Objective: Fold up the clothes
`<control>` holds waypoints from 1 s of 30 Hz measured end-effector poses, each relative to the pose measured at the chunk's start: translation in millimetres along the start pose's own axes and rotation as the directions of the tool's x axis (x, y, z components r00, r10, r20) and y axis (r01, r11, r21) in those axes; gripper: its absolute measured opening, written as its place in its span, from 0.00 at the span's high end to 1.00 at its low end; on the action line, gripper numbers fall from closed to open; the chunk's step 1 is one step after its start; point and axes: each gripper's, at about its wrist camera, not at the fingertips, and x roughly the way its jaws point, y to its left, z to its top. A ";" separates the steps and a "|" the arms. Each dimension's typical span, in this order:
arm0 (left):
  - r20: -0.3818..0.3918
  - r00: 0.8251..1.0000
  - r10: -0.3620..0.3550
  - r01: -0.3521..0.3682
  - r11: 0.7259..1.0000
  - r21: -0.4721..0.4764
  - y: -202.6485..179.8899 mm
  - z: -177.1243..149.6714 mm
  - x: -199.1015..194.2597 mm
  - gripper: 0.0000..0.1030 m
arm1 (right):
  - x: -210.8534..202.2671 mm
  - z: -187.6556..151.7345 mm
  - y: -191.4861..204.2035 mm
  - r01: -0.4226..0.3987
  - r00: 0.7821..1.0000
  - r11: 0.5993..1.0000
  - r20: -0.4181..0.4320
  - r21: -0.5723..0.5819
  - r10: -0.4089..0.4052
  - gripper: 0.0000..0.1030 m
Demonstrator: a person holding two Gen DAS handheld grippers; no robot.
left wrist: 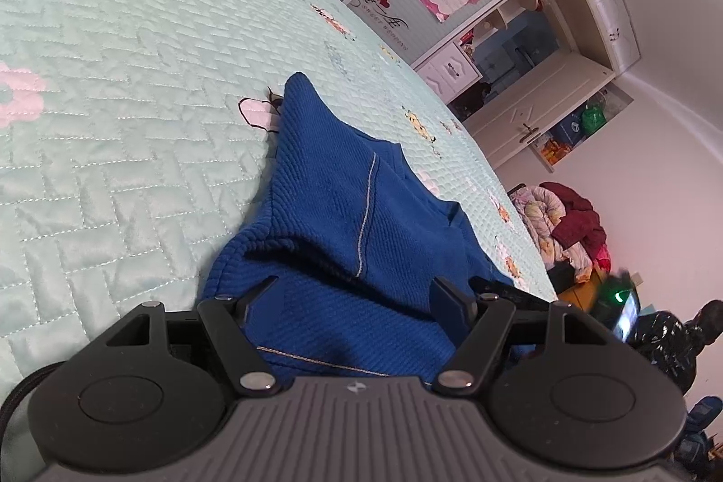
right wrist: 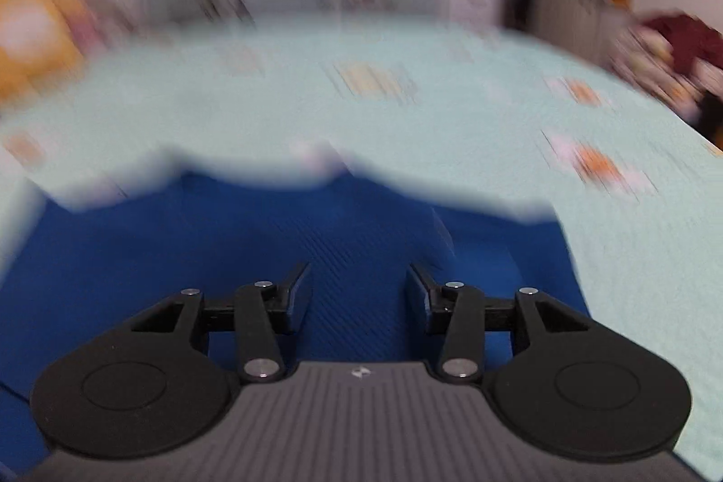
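Note:
A blue knit garment lies rumpled on the pale green quilted bedspread, with one corner pointing away and a light seam line running down it. My left gripper hovers low over its near part. The jaws stand wide apart and nothing is pinched between the fingers. The right wrist view is smeared by blur. There the same blue garment fills the foreground. My right gripper is above it, jaws apart, with cloth showing in the gap but no pad pressing on it.
The bedspread stretches far beyond the garment, printed with bees and flowers. A white wardrobe stands past the bed. A heap of clothes lies near the bed's far corner. A person sits low at the right.

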 end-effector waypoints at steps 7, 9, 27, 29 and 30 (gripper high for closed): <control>0.011 1.000 -0.005 0.005 1.000 -0.017 2.9 3.3 -4.4 0.28 | -42.6 5.8 50.0 -0.108 0.978 0.991 0.168 -0.084 0.121 0.55; 0.010 1.000 -0.002 0.002 1.000 -0.020 3.5 3.2 -3.9 0.28 | -34.4 11.9 71.6 -0.151 0.975 0.980 0.147 -0.130 0.169 0.54; 0.003 1.000 0.007 -0.007 1.000 -0.009 2.6 2.8 -0.9 0.27 | 0.6 17.8 46.3 -0.110 0.992 0.994 0.066 0.028 0.108 0.50; 0.001 1.000 0.004 -0.004 1.000 -0.011 2.6 3.0 0.1 0.27 | -4.3 18.1 47.1 -0.096 0.991 0.995 0.099 0.001 0.096 0.51; 0.000 1.000 0.003 -0.003 1.000 -0.010 2.6 2.9 0.2 0.27 | 0.7 18.1 49.0 -0.054 0.995 0.998 0.083 -0.031 0.057 0.51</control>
